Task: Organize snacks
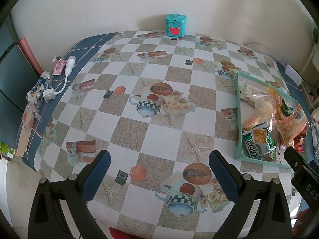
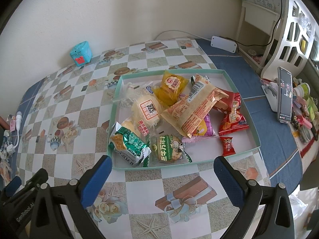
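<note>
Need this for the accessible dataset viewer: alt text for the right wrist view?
A shallow mint-green tray full of wrapped snacks sits on a checkered tablecloth, just beyond the open, empty right gripper. A teal toy box stands by the wall, and a phone is propped upright at the right.

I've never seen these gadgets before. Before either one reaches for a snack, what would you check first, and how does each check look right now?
1. Left hand-held gripper open and empty: ok, its jaws stand wide apart over bare tablecloth.
2. Right hand-held gripper open and empty: ok, it is spread just in front of the tray.
3. Tray flat on the table: ok.
4. A snack free to pick: ok, the small red packet lies alone near the front wall.
5. Long orange packet free to lift: not ok, it lies across other packets.
6. Snacks left outside the tray: cannot tell; wrappers at the table's left edge are unclear.
</note>
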### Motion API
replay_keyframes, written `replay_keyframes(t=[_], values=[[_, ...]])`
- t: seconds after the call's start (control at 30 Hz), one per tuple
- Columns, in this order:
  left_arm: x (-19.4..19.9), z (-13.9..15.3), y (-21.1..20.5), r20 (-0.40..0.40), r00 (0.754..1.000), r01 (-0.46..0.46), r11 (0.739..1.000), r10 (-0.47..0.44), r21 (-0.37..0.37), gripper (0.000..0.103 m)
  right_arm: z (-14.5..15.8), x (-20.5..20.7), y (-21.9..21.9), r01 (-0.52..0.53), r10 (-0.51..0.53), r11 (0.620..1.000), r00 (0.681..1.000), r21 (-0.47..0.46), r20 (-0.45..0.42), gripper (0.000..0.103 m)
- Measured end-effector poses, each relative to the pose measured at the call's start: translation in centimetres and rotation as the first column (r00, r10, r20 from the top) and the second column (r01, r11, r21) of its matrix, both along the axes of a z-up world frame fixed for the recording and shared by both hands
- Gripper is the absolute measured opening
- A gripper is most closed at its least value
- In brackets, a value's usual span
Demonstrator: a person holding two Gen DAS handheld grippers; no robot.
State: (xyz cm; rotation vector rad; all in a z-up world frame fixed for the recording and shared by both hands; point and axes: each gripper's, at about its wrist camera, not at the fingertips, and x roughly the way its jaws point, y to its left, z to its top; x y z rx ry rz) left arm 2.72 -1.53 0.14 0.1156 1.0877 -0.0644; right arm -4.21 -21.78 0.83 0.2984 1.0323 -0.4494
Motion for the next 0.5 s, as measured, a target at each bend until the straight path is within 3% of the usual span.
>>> replay_keyframes(t=[0.5], values=[[-0.13, 0.37, -0.35, 0.008, 1.0, 0.001, 1.0, -0.001, -0.009, 0.099, -0.09, 0.02, 0.07, 0.001, -0.001, 1.0, 1.0, 0.001, 0.0, 0.103]])
